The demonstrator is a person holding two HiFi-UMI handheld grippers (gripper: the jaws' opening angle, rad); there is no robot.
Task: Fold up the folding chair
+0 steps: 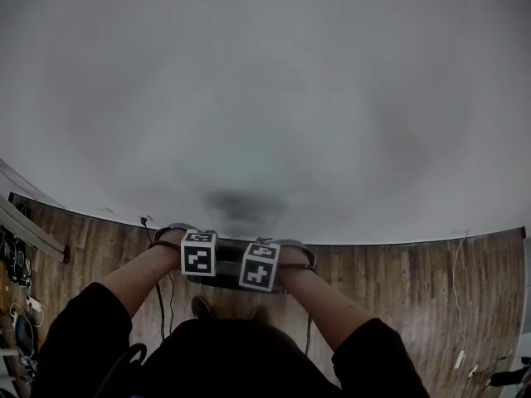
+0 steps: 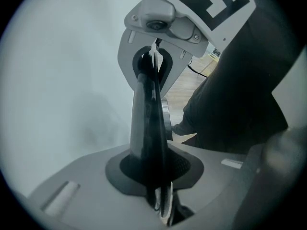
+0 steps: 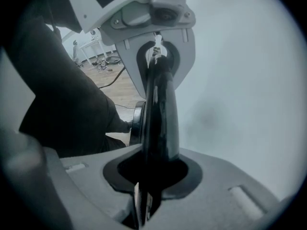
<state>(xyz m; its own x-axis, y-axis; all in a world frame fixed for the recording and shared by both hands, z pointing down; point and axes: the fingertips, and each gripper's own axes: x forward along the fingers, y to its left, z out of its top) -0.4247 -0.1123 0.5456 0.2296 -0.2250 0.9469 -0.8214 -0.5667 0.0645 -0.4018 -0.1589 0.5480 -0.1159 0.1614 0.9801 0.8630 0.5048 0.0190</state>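
The folding chair (image 1: 217,279) shows only as a dark flat edge under my two hands, standing close to a white wall. My left gripper (image 1: 199,255) and right gripper (image 1: 260,265) sit side by side on that edge, pointing steeply down. In the left gripper view the black chair bar (image 2: 148,123) runs from my left gripper (image 2: 154,178) to the right gripper (image 2: 158,56), and both are shut on it. The right gripper view mirrors this: the bar (image 3: 160,114) goes from my right gripper (image 3: 151,176) to the left gripper (image 3: 158,51). The rest of the chair is hidden.
The white wall (image 1: 265,98) fills the space just ahead. Wooden floor (image 1: 398,280) lies below, with cables (image 1: 158,293) at the left and gear (image 1: 17,255) at the far left. The person's shoes (image 1: 202,308) stand right behind the chair.
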